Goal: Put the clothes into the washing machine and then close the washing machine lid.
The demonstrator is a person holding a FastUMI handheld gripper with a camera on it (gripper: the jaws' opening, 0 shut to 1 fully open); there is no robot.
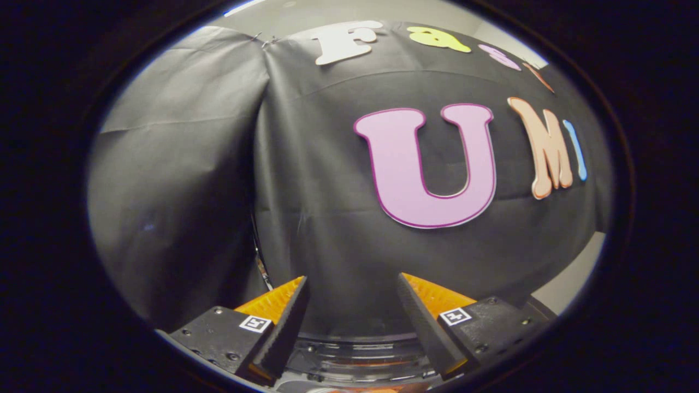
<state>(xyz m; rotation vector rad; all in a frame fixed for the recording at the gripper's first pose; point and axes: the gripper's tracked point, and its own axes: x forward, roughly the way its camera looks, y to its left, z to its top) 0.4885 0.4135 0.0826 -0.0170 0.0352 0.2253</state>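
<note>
My gripper (352,284) is open, with nothing between its two fingers. The fingers point at the black cloth wall (327,180) of the booth, which hangs close ahead. Low between the fingers lies a dark, glossy curved surface (357,355) with clear ridges; I cannot tell whether it belongs to the washing machine. A thin shiny curved rim (261,262) shows just beyond the left finger. No clothes are visible.
The black cloth has a vertical fold (259,164) where two panels meet, left of the fingers. A pale wall strip (573,278) shows beyond the right finger, past the cloth's lower edge.
</note>
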